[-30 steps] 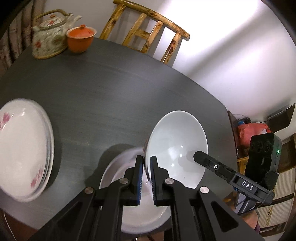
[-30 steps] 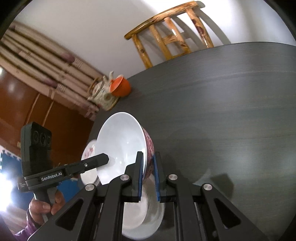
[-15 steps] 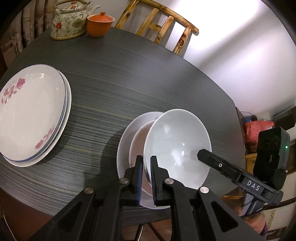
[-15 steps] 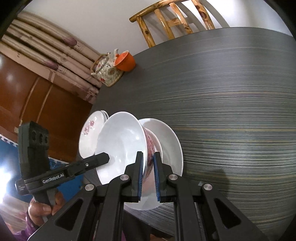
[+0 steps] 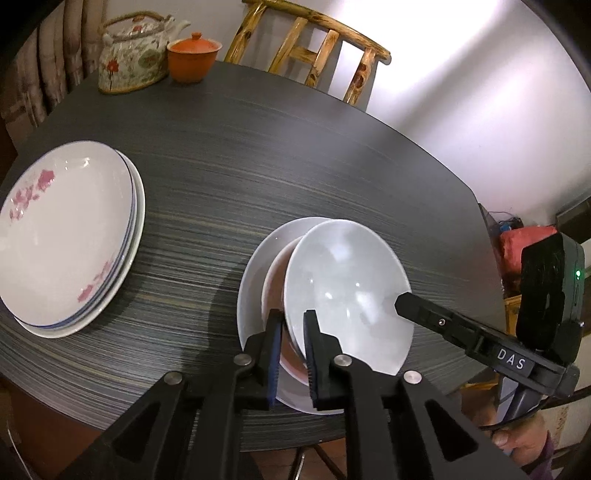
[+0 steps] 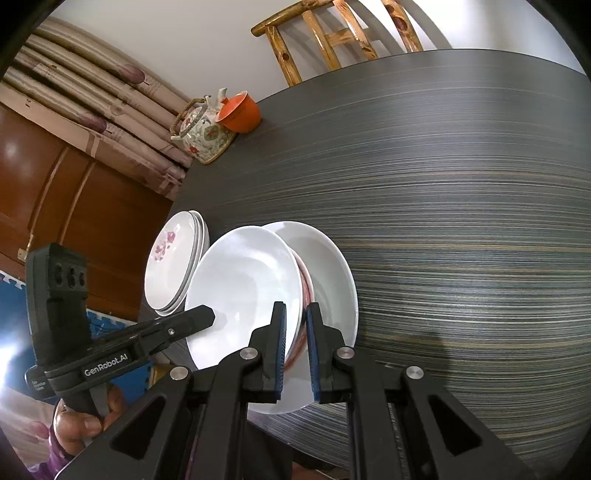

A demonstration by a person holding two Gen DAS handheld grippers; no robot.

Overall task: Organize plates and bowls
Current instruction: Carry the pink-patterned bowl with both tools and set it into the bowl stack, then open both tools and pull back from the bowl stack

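A white bowl with a pink patterned outside (image 5: 347, 291) (image 6: 243, 288) is held by its rim from both sides. My left gripper (image 5: 293, 332) is shut on its near rim. My right gripper (image 6: 295, 325) is shut on the opposite rim. The bowl sits tilted inside a wider white bowl (image 5: 258, 269) (image 6: 332, 273) that rests on the dark table (image 5: 258, 147) near its front edge. A stack of white plates with pink flowers (image 5: 62, 236) (image 6: 173, 266) lies on the table to the left.
A floral teapot (image 5: 133, 62) (image 6: 201, 129) and an orange lidded cup (image 5: 194, 55) (image 6: 240, 110) stand at the table's far edge. A wooden chair (image 5: 314, 40) (image 6: 332, 33) stands behind the table. A wooden cabinet (image 6: 74, 206) is beyond the plates.
Both grippers have lowered the bowl together. It now sits down inside the wider white bowl. The plate stack and teapot have come closer in view.
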